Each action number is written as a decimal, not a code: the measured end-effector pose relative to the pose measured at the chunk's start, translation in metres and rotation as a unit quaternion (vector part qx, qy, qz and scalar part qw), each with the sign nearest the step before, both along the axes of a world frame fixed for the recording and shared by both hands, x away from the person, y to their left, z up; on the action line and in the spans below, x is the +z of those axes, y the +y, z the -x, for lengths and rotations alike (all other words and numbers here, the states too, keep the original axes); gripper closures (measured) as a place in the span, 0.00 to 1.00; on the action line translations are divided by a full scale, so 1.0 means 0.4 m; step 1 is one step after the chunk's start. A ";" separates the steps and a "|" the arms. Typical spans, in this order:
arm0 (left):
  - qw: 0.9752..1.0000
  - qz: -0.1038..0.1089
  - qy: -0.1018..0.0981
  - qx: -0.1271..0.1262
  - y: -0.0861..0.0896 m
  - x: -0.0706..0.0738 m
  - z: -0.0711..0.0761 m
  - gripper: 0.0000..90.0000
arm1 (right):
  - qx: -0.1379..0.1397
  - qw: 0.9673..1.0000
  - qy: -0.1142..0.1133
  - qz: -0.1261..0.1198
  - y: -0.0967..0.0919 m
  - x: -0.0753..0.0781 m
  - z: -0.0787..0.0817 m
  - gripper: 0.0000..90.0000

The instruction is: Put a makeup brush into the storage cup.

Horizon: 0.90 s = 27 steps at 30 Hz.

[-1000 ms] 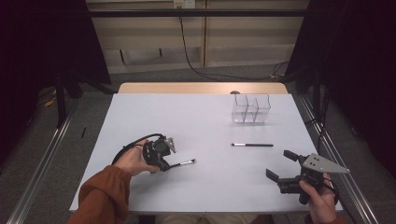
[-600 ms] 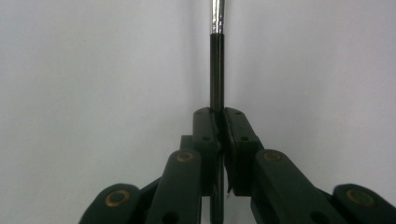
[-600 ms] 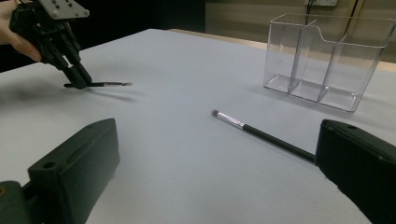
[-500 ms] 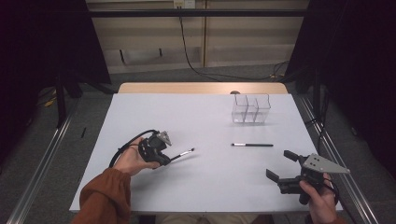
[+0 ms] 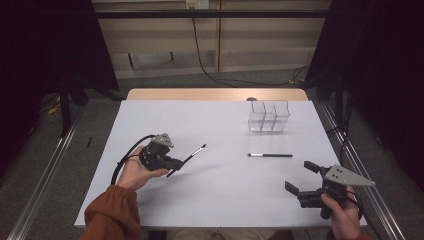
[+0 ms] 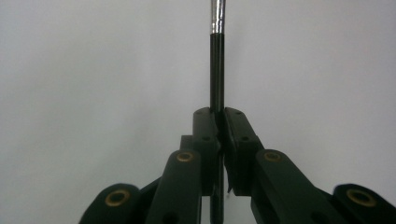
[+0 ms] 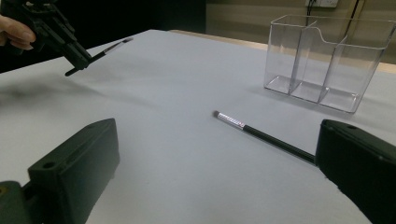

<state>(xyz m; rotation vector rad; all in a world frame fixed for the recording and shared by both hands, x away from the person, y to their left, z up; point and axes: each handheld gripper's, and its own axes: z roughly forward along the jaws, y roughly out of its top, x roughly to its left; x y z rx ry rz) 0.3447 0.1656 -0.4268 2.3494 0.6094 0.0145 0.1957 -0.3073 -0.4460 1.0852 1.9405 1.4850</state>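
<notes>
The left gripper [image 5: 172, 164], jaws pinching a thin brush [image 5: 192, 153] lifted off the counter [image 5: 210, 200], points its long axis toward the clear organizer [image 5: 269, 116] far right, while the right gripper [image 5: 302, 181] rests spread near a second brush [image 5: 270, 155].

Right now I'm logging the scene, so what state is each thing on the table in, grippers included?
Left gripper: shut on the held brush, lifted off the table.
Held brush: clamped by its dark handle, tilted, tip up and away.
Right gripper: open, holding nothing.
Second brush: lying flat on the table, untouched.
Clear organizer: upright, its compartments empty.
</notes>
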 end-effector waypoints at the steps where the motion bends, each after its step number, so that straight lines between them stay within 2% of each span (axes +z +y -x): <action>1: 1.000 0.003 -0.002 0.001 0.003 0.001 0.001 0.94 | 0.000 1.000 0.001 0.001 0.000 0.000 0.000 0.00; 3: 1.000 0.012 -0.010 0.012 0.008 0.001 0.003 0.94 | 0.001 1.000 0.000 0.001 0.001 0.000 -0.001 0.00; 7: 0.998 0.031 -0.007 0.048 0.029 -0.005 0.003 0.94 | 0.002 1.000 -0.003 -0.001 0.002 0.001 0.001 0.00; 10: 0.996 0.056 -0.010 0.063 0.046 -0.013 0.007 0.94 | 0.005 1.000 -0.004 -0.001 0.002 0.001 0.001 0.00; 12: 0.995 0.075 -0.014 0.071 0.054 -0.013 0.013 0.94 | 0.005 1.000 -0.005 -0.001 0.002 0.001 0.001 0.00; 15: 0.992 0.100 -0.030 0.076 0.061 -0.010 0.021 0.94 | 0.005 1.000 -0.004 -0.002 0.003 0.001 0.000 0.00; 19: 0.988 0.117 -0.056 0.083 0.066 -0.007 0.030 0.94 | 0.006 1.000 -0.003 -0.001 0.003 0.000 -0.001 0.00; 23: 0.984 0.136 -0.071 0.089 0.069 -0.007 0.037 0.94 | 0.004 1.000 -0.004 -0.002 0.002 0.000 0.000 0.00; 25: 0.981 0.150 -0.080 0.093 0.070 -0.009 0.042 0.94 | 0.004 1.000 -0.003 -0.002 0.002 0.000 0.000 0.00; 27: 0.980 0.154 -0.089 0.092 0.071 -0.012 0.049 0.94 | 0.006 1.000 -0.004 -0.003 0.003 0.001 0.000 0.00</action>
